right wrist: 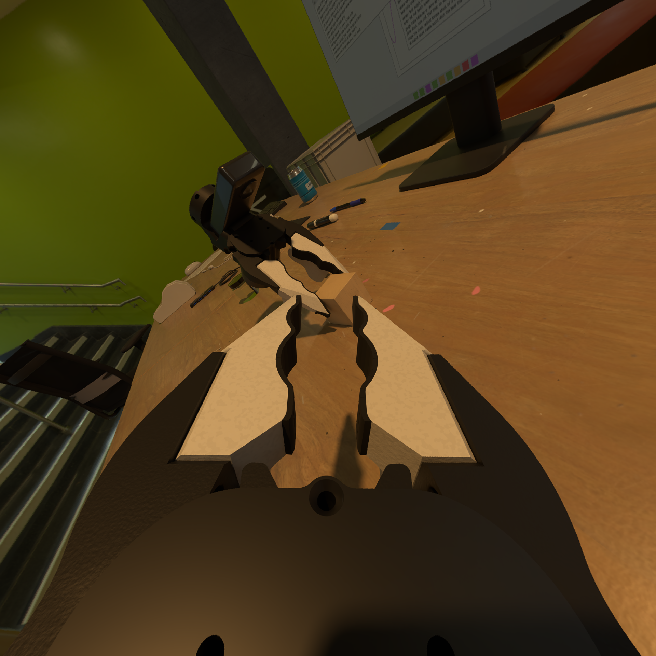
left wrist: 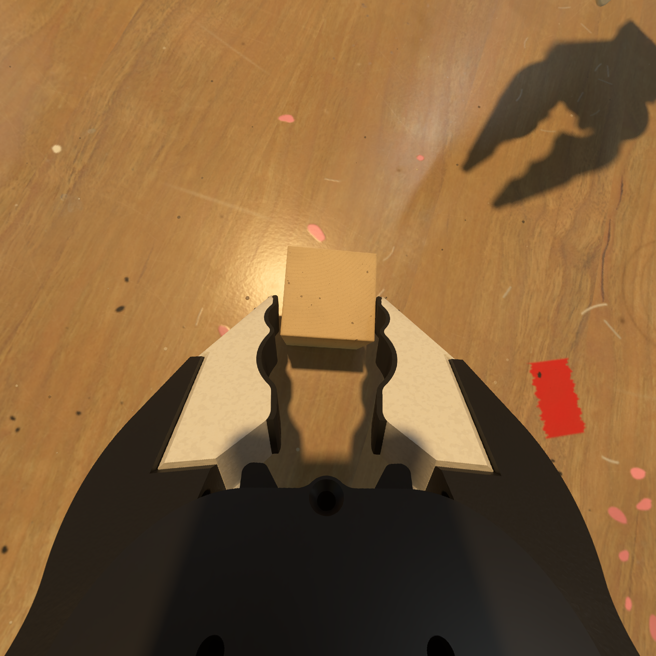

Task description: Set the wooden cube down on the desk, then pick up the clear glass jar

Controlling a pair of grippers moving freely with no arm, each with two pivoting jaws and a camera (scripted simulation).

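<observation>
The wooden cube (left wrist: 328,294) sits between the fingertips of my left gripper (left wrist: 326,300), whose pads press on its two sides; the gripper is shut on it. The cube is at or just above the wooden desk (left wrist: 142,177), with a narrow shadow under its near edge. In the right wrist view the cube (right wrist: 340,301) and the left gripper (right wrist: 335,294) show just ahead of my right gripper (right wrist: 326,301). The right gripper is open, empty, low over the desk, and points at the cube. No glass jar is in view.
A monitor (right wrist: 408,42) on a flat black base (right wrist: 475,156) stands at the back right. A blue can (right wrist: 303,184), a grey crate (right wrist: 337,152), a blue pen (right wrist: 349,205) and a marker (right wrist: 321,222) lie beyond the left gripper. A red patch (left wrist: 557,397) marks the desk.
</observation>
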